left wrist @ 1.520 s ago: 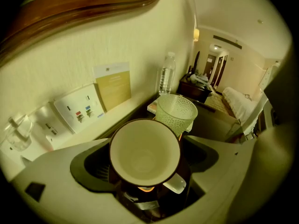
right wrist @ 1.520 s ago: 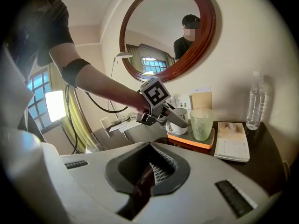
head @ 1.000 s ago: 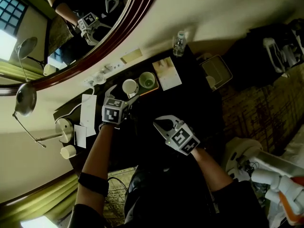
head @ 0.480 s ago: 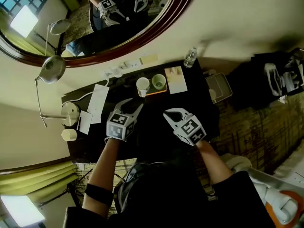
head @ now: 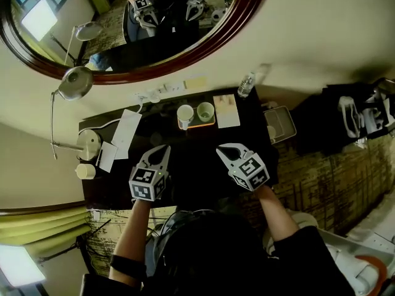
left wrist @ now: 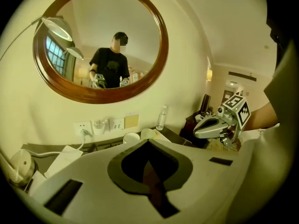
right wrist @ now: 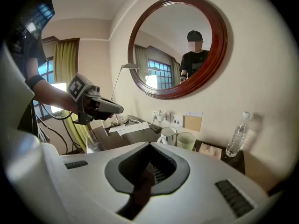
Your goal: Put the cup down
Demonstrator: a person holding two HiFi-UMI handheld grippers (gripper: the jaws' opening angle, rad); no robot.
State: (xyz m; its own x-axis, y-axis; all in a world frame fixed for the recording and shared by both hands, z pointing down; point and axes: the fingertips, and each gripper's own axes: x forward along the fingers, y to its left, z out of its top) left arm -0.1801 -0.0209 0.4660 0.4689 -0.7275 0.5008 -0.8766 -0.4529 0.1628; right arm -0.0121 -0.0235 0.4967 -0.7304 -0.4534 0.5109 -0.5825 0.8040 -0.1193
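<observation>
White cup (head: 185, 114) sits on tabletop (head: 191, 150). Left gripper (head: 163, 150) jaws just closed, empty; right gripper (head: 222, 149) jaws together, empty. Looks done; retreat clear of cup.

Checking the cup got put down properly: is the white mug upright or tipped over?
Upright. The white mug stands on its base beside the green cup, and the head view shows its open rim facing up.

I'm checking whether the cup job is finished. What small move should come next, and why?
Probably none on the cup: lower both tools to rest. The white cup stands upright on the tray beside the green cup. The left tool, its jaws just closed on nothing, and the shut, empty right tool hang apart from it.
</observation>
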